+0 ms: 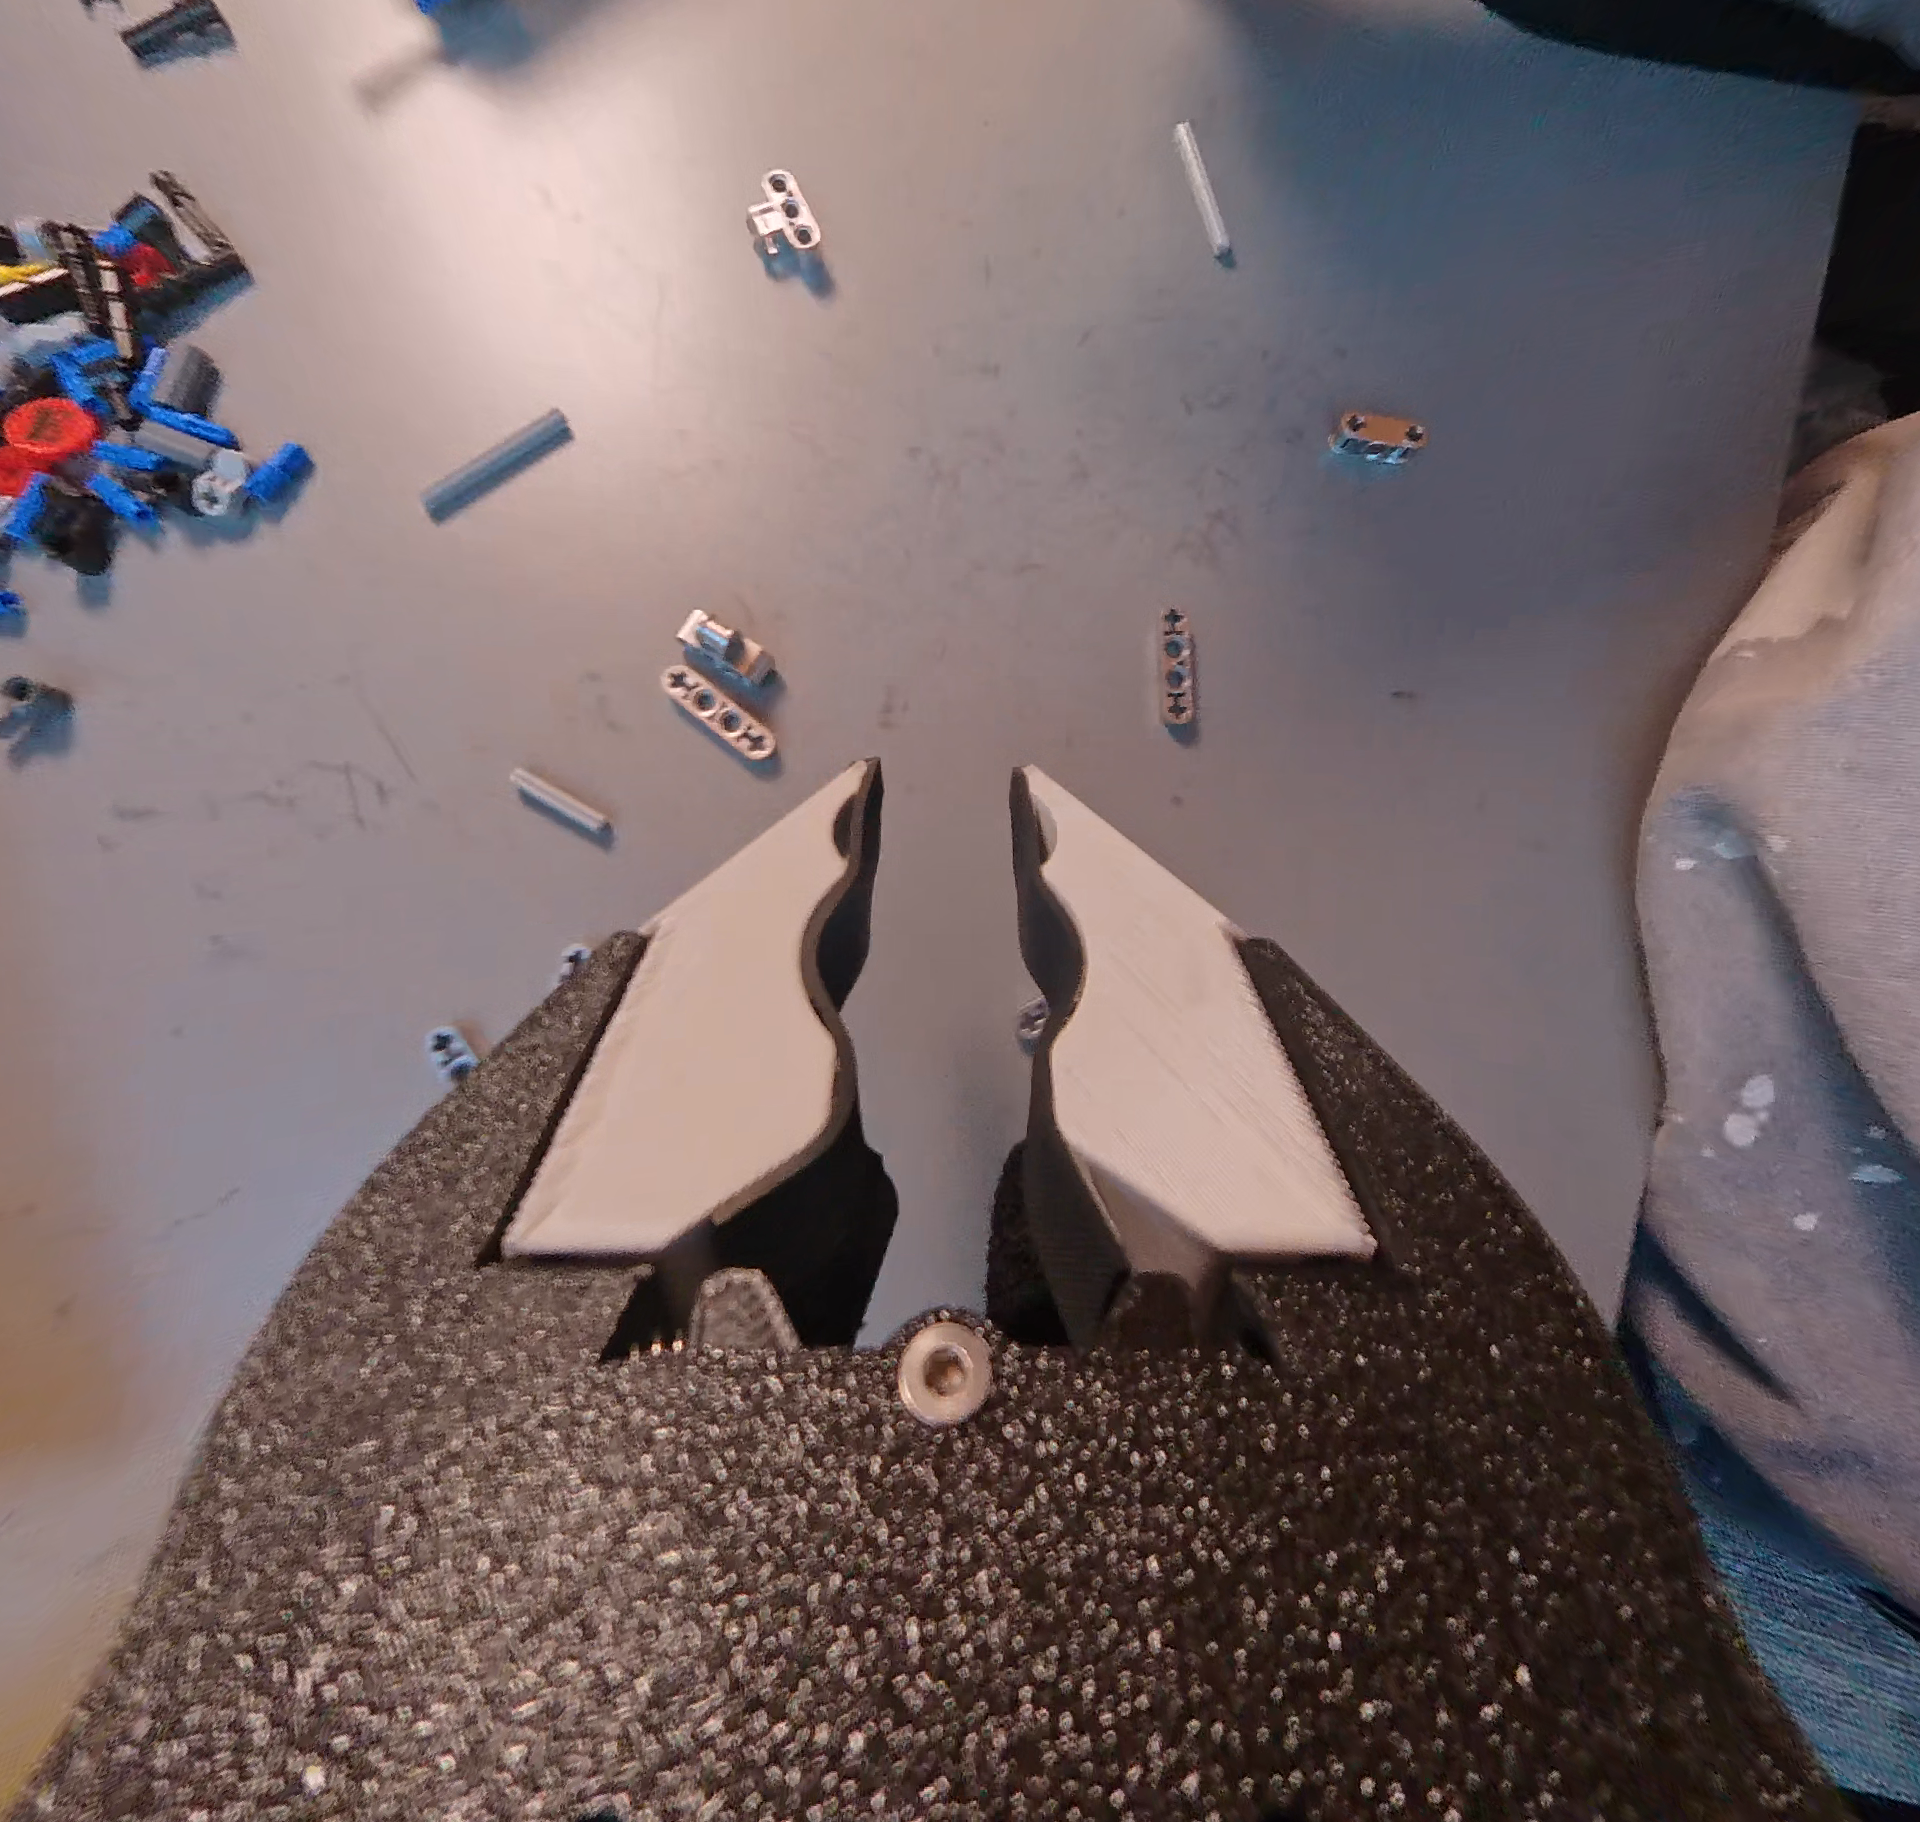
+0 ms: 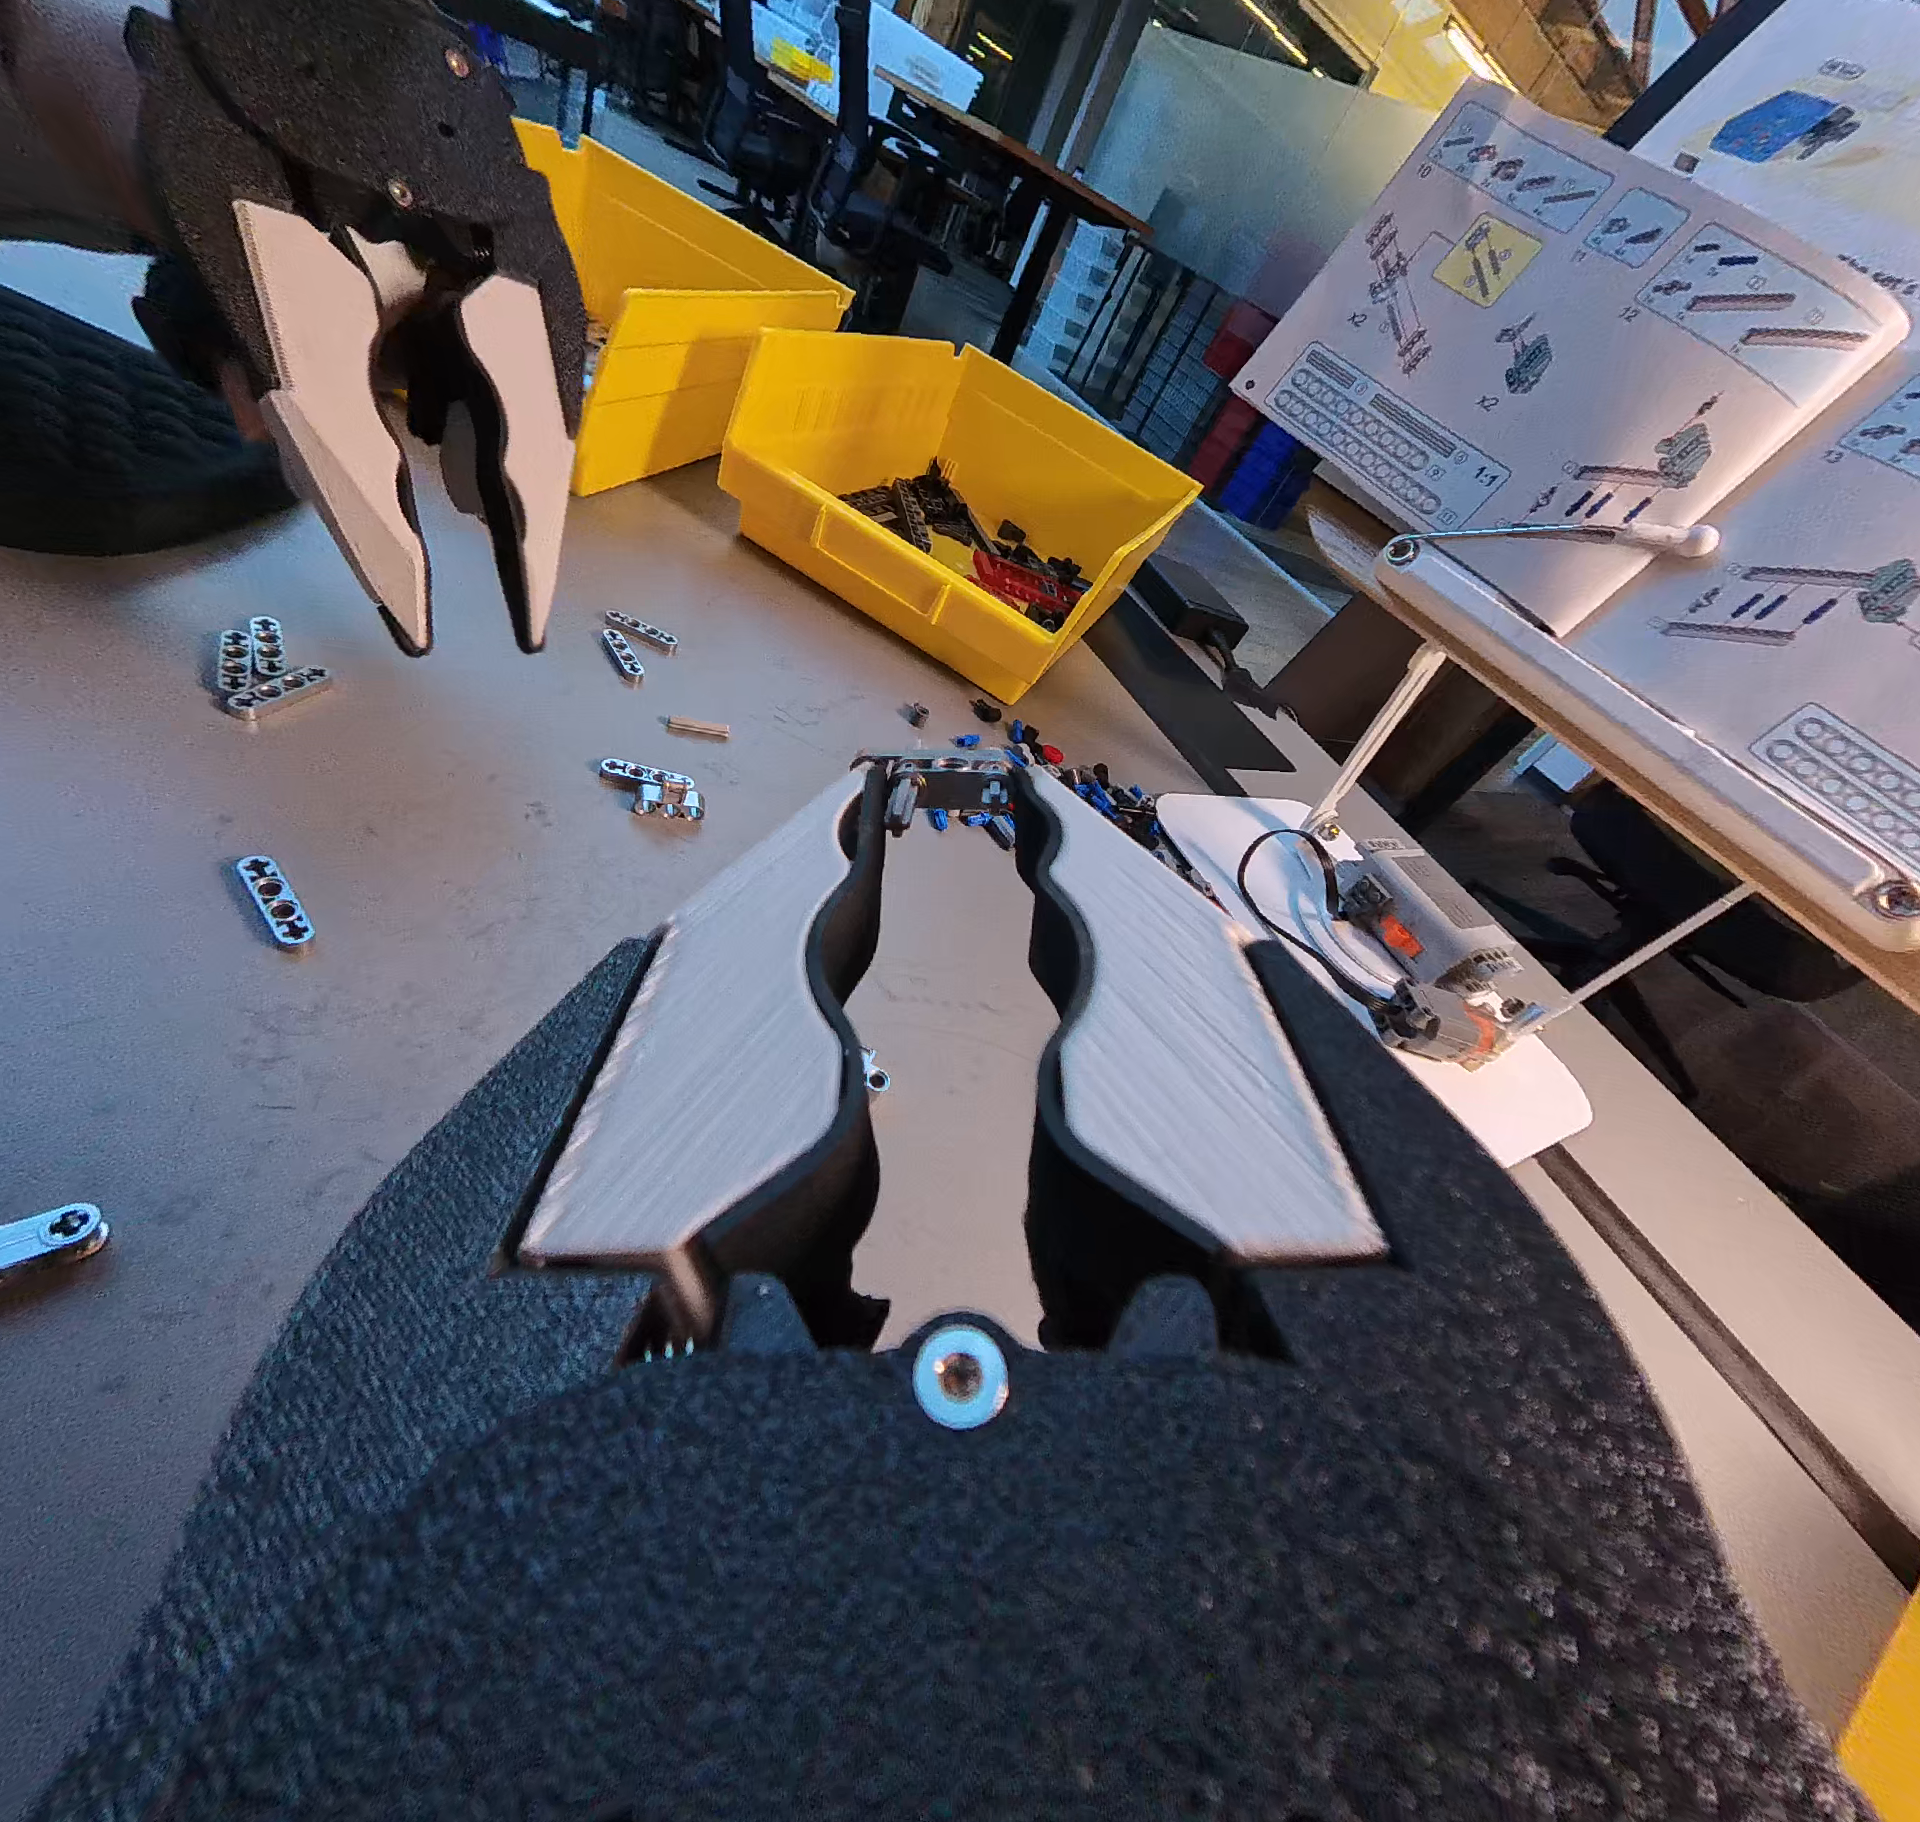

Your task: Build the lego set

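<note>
The left gripper (image 1: 945, 770) hangs slightly parted and empty above the grey counter (image 1: 1039, 401), near a flat grey four-hole beam (image 1: 719, 711). The right gripper (image 2: 948, 783) clamps a small grey-and-black brick assembly (image 2: 951, 780) at its tips, yellow plastic bin (image 2: 883, 567) beyond.

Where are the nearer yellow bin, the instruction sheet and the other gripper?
Nearer yellow bin (image 2: 862, 551): right wrist view, front wall.
Instruction sheet (image 2: 1558, 318): right wrist view, page middle.
Left gripper (image 2: 473, 642): right wrist view, between its fingertips.
</note>
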A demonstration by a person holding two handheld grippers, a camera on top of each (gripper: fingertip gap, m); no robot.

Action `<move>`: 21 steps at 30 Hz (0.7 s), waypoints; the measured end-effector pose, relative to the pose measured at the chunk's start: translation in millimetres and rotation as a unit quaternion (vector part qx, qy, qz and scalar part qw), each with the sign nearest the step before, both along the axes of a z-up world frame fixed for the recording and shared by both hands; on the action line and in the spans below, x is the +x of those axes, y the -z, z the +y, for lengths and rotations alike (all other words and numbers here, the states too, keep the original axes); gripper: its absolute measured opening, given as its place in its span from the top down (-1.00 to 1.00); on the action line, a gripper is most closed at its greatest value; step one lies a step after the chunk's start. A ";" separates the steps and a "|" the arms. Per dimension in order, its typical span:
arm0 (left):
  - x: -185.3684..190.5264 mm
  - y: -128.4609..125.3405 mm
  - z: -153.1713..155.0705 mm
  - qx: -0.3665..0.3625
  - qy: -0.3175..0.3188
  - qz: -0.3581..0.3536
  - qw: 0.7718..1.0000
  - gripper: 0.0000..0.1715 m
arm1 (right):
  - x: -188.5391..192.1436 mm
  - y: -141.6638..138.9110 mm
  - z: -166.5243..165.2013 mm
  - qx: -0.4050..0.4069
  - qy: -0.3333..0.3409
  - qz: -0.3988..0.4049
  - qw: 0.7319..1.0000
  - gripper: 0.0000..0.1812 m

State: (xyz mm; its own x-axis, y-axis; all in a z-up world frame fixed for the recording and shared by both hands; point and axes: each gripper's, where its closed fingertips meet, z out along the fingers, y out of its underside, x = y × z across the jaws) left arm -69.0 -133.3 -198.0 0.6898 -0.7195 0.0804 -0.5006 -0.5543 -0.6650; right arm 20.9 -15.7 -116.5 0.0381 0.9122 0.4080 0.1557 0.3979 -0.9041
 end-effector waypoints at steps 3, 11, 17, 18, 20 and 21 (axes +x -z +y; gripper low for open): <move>21.1 5.0 -12.9 -0.022 0.020 -0.020 0.999 0.77 | -0.3 1.5 -0.8 0.002 -0.001 -0.004 1.000 0.76; 49.0 29.3 -24.7 -0.035 0.021 -0.012 0.999 0.77 | -1.1 5.0 -0.6 0.004 -0.001 -0.012 1.000 0.76; 62.6 39.7 -18.7 -0.022 0.040 0.033 0.998 0.82 | -2.7 9.5 -2.1 0.005 -0.003 -0.020 1.000 0.76; 62.6 40.3 -17.0 -0.017 0.044 0.045 0.998 0.83 | -2.8 9.4 -2.1 0.006 -0.003 -0.020 1.000 0.76; 63.3 40.4 -15.9 -0.019 0.051 0.057 0.997 0.84 | -2.9 9.1 -2.5 0.005 -0.003 -0.020 1.000 0.76; 64.0 40.5 -15.6 -0.020 0.054 0.060 0.996 0.86 | -2.9 9.1 -2.7 0.004 -0.004 -0.019 1.000 0.76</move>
State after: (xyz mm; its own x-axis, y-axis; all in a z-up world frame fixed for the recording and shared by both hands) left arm -5.0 -148.9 -238.5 0.6142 -0.7885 0.0323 -0.6340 -0.5175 -0.5746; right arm 18.0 -18.4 -125.6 0.0152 0.9088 0.4170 0.1874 0.4071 -0.8940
